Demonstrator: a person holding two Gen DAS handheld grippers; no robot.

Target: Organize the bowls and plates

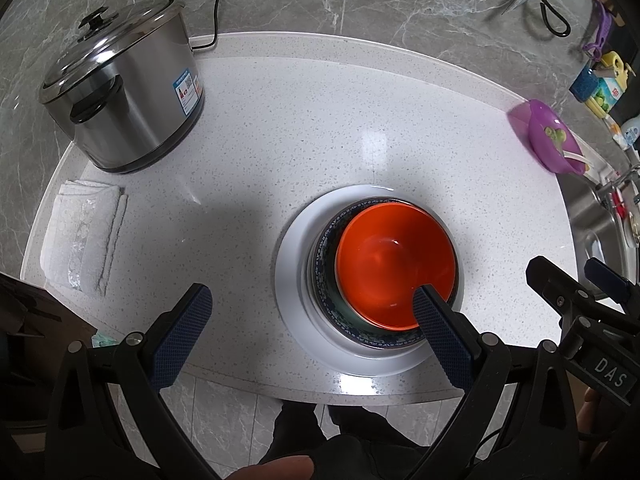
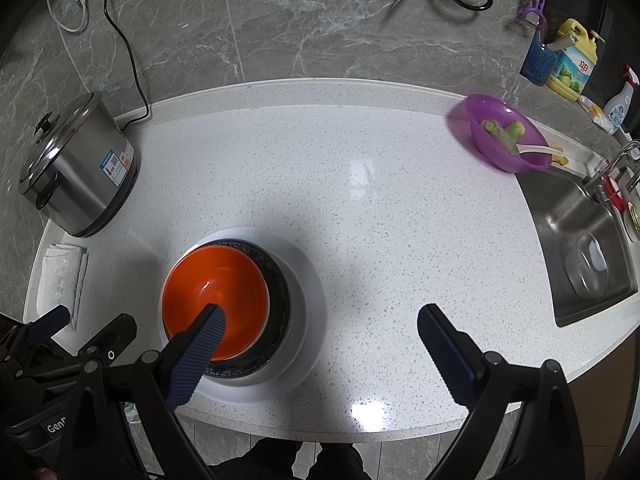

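On the white speckled counter [image 2: 360, 200] near its front edge sits one stack, mouths up: one white plate [image 1: 292, 280] carries one dark patterned bowl [image 1: 320, 272], which holds one empty orange bowl [image 1: 392, 264]. One purple bowl [image 2: 480, 112] beside the sink holds vegetable scraps. My left gripper [image 1: 312, 320] and right gripper [image 2: 320, 340] both gape wide, gripping nothing.

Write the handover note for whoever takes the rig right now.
Left hand-held gripper: open, holding nothing.
Right hand-held gripper: open, holding nothing.
Stack near the front edge of the counter: orange bowl nested in the dark patterned bowl, both on the white plate.
Purple bowl with vegetable scraps sits apart by the sink.
Done: the stack looks built.
Left: possibly the purple bowl; otherwise nothing obvious.
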